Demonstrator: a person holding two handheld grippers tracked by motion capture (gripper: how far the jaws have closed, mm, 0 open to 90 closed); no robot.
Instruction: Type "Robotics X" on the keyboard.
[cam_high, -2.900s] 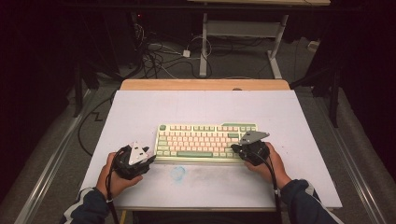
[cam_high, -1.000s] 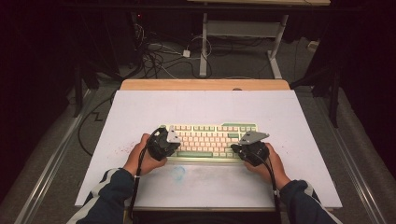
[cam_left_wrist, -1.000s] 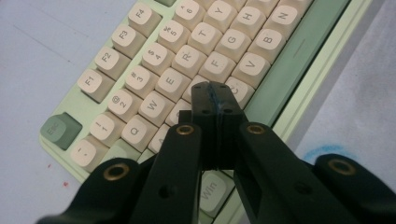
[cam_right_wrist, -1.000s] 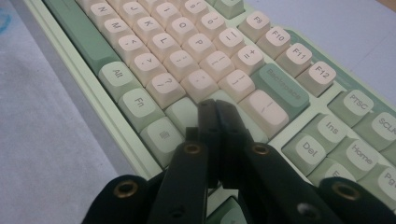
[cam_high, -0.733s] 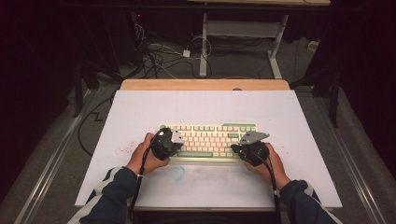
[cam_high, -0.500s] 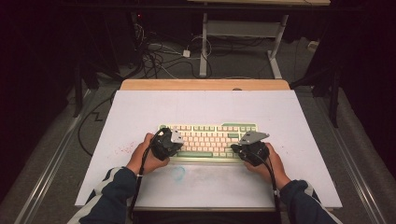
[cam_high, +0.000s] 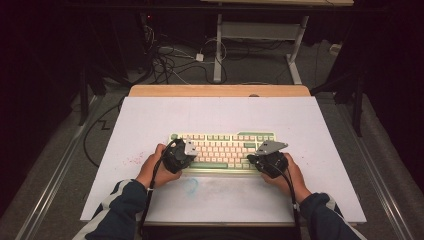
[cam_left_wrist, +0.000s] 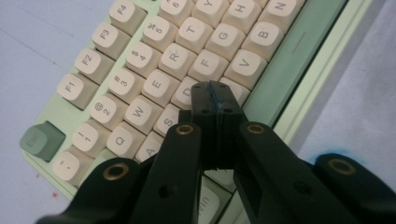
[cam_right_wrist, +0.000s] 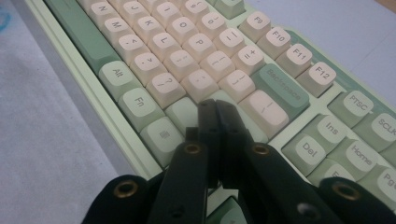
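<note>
You are seated at a bench (cam_high: 150, 120) covered with a white sheet, and a keyboard (cam_high: 225, 150) with cream and green keys lies flat near the middle of it, closer to your edge. Your left tool (cam_left_wrist: 215, 91) has its jaws pressed together with nothing between them, the tips poised over the keys around D and C, near the long green space bar (cam_left_wrist: 289, 60). Your right tool (cam_right_wrist: 215, 108) is likewise closed and empty, its tips over the green keys beside the Fn key (cam_right_wrist: 139, 101), just short of the Backspace key (cam_right_wrist: 282, 86). In the high view your left hand (cam_high: 157, 170) sits at the keyboard's near left corner and your right hand (cam_high: 290, 172) at its near right corner, both forearms coming in low and level, wrists angled inward. The keyboard looks stiff, fairly solid and unlikely to bend; its plastic caps are smooth and could slip under a hard tip, so press each cap squarely on its centre. To move it, grip the raised green frame at the sides, not the keys.
</note>
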